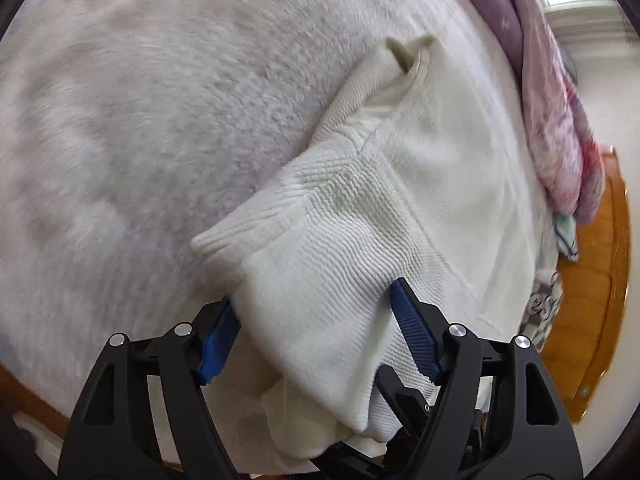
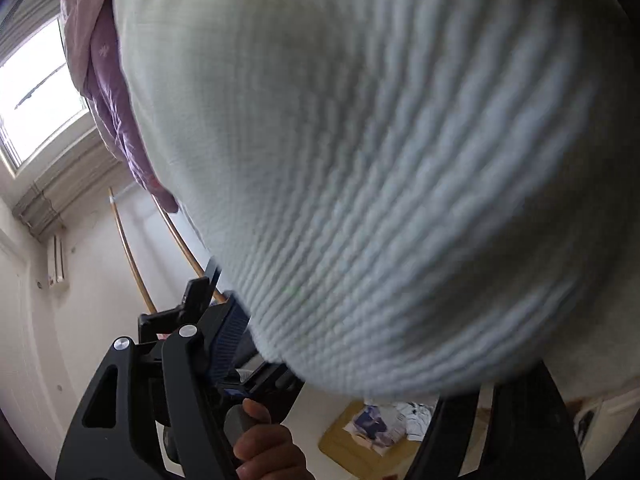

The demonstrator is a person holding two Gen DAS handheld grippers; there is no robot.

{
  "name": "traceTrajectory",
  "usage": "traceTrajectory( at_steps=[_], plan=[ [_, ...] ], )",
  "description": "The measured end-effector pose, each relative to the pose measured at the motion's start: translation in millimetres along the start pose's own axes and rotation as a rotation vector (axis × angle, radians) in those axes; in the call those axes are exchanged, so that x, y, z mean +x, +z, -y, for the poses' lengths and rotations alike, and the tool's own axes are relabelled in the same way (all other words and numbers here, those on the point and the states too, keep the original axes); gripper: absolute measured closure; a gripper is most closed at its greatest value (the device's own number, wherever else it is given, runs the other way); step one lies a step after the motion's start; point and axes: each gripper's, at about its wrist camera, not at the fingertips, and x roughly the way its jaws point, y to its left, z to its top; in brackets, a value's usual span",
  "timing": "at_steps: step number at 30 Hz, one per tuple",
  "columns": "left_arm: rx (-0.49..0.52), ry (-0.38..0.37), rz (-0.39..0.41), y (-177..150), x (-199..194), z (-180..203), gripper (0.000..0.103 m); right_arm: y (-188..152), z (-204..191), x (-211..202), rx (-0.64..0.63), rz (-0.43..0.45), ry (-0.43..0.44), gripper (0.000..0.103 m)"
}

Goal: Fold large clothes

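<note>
Soft, floppy cream ribbed-knit sweater (image 1: 360, 216) on grey fleece bed (image 1: 160, 120): left tool (image 1: 316, 320) apart around hem; right tool (image 2: 320, 344) state unclear.

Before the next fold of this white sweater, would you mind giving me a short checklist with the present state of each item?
1. Left tool has knit between its blue fingers: ok; a firm clamp: cannot tell.
2. Right tool's grip on the white sweater: cannot tell; knit covers its lens.
3. Sweater's far end lies on the grey blanket: ok.
4. Folded layers aligned: not ok; one ribbed edge sticks out.
5. Purple bedding stays off the sweater: ok.
</note>
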Motion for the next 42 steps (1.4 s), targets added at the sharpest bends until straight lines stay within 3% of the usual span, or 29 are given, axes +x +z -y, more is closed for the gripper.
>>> traceTrajectory(
  at_steps=[3,4,5,7,14,17,23,28,31,35,39,40,41,42],
  plan=[
    [0.006,-0.017,-0.014,2.1,8.5,1.1,0.035,-2.9,-0.2,6.4,0.041,0.008,0.027,0.040],
    [0.028,-0.028,-0.005,1.8,8.9,5.2,0.061,-3.2,-0.9,8.7,0.045,-0.002,0.037,0.054],
    [0.048,-0.026,0.006,1.8,10.0,10.9,0.075,-3.0,-1.9,10.6,0.044,-0.010,0.029,0.066],
    [0.102,0.005,0.028,-1.9,6.7,25.7,0.087,-2.7,0.2,4.9,0.054,-0.018,0.051,0.076],
    [0.234,0.015,0.160,-24.3,-42.9,93.2,0.091,1.0,-46.6,-33.9,0.032,-0.066,0.159,0.084],
    [0.316,0.025,0.201,-41.2,-59.2,147.5,0.091,6.7,-67.2,-59.8,0.033,-0.063,0.217,0.084],
    [0.470,0.031,0.217,-83.8,-47.4,270.4,0.091,50.8,-98.2,-153.0,0.013,0.019,0.322,0.084],
    [0.592,0.001,0.127,-137.9,6.5,365.8,0.091,98.2,-87.2,-227.0,-0.003,0.140,0.308,0.084],
    [0.655,0.016,0.056,-170.5,52.7,399.8,0.091,116.3,-73.0,-259.3,0.008,0.209,0.267,0.084],
    [0.715,0.041,-0.064,-201.8,116.3,417.0,0.090,132.6,-25.2,-272.8,0.083,0.265,0.223,0.085],
    [0.681,0.026,-0.135,-211.8,148.1,417.6,0.084,155.1,-9.3,-282.9,0.177,0.241,0.182,0.084],
    [0.652,-0.008,-0.128,-210.5,143.0,417.1,0.074,157.9,-6.4,-284.1,0.196,0.213,0.194,0.083],
    [0.629,-0.038,-0.118,-209.0,137.8,416.0,0.048,161.0,-6.5,-284.6,0.210,0.192,0.203,0.083],
    [0.592,-0.080,-0.089,-207.8,126.4,414.6,0.035,164.5,-10.0,-283.5,0.227,0.164,0.201,0.083]
  ],
)
